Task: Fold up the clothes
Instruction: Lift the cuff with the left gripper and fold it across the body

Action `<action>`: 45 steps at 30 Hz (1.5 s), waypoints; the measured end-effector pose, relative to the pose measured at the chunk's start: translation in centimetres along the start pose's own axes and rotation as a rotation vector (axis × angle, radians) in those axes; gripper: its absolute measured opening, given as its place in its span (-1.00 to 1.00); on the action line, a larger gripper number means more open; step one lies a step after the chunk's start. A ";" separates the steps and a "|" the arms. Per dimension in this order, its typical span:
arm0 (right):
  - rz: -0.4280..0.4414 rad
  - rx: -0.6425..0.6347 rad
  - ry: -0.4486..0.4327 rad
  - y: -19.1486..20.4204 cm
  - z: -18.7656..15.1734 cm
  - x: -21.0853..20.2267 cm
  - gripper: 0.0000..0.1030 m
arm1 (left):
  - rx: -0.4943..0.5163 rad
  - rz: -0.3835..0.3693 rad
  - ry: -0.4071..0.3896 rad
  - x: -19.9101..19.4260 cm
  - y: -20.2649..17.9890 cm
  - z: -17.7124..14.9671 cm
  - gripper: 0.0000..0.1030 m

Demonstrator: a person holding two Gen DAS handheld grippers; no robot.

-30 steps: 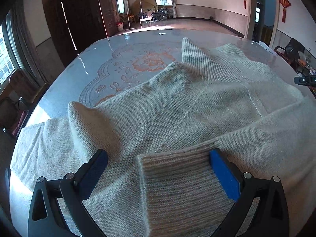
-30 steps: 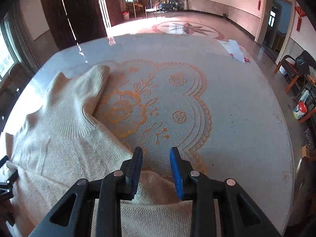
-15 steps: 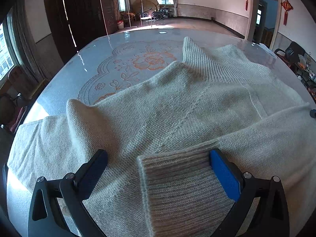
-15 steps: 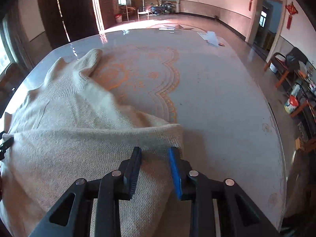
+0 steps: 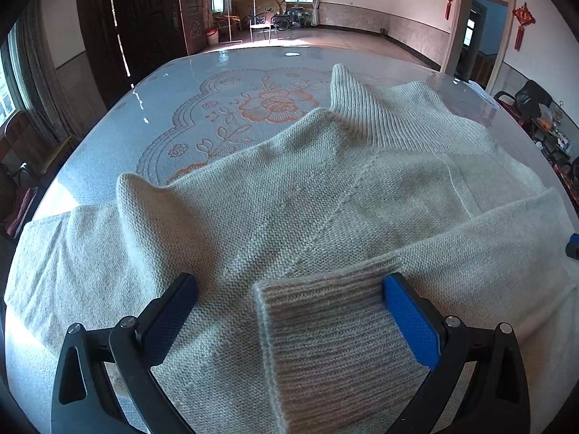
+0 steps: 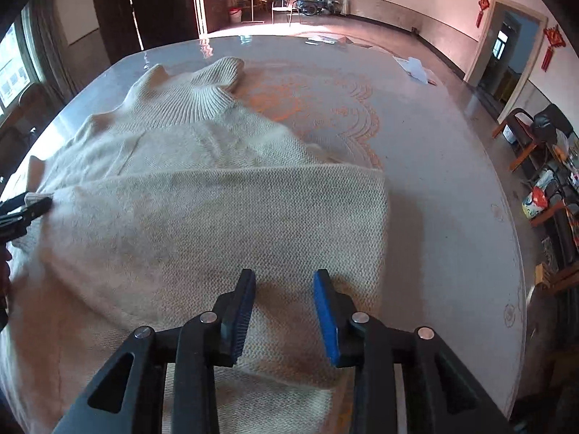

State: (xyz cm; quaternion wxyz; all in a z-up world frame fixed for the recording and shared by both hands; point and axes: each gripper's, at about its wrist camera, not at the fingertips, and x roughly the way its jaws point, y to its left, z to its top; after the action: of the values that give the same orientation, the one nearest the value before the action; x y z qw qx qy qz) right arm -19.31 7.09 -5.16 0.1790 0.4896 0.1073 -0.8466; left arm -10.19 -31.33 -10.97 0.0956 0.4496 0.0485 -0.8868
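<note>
A cream knit sweater (image 5: 289, 195) lies on a large table (image 5: 173, 86) with an orange flower pattern. One sleeve is folded across the body, and its ribbed cuff (image 5: 325, 325) lies between the wide-open jaws of my left gripper (image 5: 289, 307). In the right wrist view the sweater (image 6: 181, 209) fills the left and middle, its ribbed collar (image 6: 206, 90) at the far end. My right gripper (image 6: 286, 303) hovers over the folded sleeve near its right fold, jaws parted and holding nothing. The left gripper's tips show at the left edge of the right wrist view (image 6: 25, 209).
The table (image 6: 452, 181) is bare to the right of the sweater, with white papers (image 6: 416, 68) near its far right edge. Chairs (image 6: 535, 133) and clutter stand off the right side. A dark wardrobe (image 5: 144, 29) and a doorway (image 5: 474, 39) are beyond.
My right gripper has moved left over the sweater, and the sleeve now lies folded across the body beneath it. My left gripper stays open around the cuff.
</note>
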 end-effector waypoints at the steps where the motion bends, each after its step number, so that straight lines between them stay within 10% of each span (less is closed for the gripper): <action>1: 0.021 -0.020 -0.008 1.3 -0.1 -0.5 -0.36 | 0.009 0.020 -0.015 -0.7 0.4 -0.1 1.00; 8: 0.192 -0.116 0.020 10.7 -0.7 -0.2 -0.34 | -0.233 -0.056 -0.039 -5.6 12.9 -1.5 1.00; 15: 0.144 -0.157 0.087 14.4 -1.3 1.8 -0.18 | -0.822 -0.166 -0.022 -8.6 34.3 -6.3 1.00; 22: 0.082 -0.207 0.121 15.8 -1.1 2.2 -0.05 | -1.181 -0.255 0.086 -6.1 46.8 -11.8 1.00; 31: 0.077 -0.188 0.137 16.0 -0.8 2.8 0.01 | -1.525 -0.624 0.365 3.0 46.7 -17.0 1.00; 45: 0.069 -0.158 0.133 16.2 -0.7 3.5 0.12 | -1.762 -0.937 0.154 6.3 47.5 -16.5 0.84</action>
State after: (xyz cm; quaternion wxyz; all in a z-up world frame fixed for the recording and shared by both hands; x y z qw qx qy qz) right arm -13.75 -8.15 -8.68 0.2385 0.5324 0.1686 -0.7945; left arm 9.33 -75.65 -25.81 0.0324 0.2099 0.8668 -0.4512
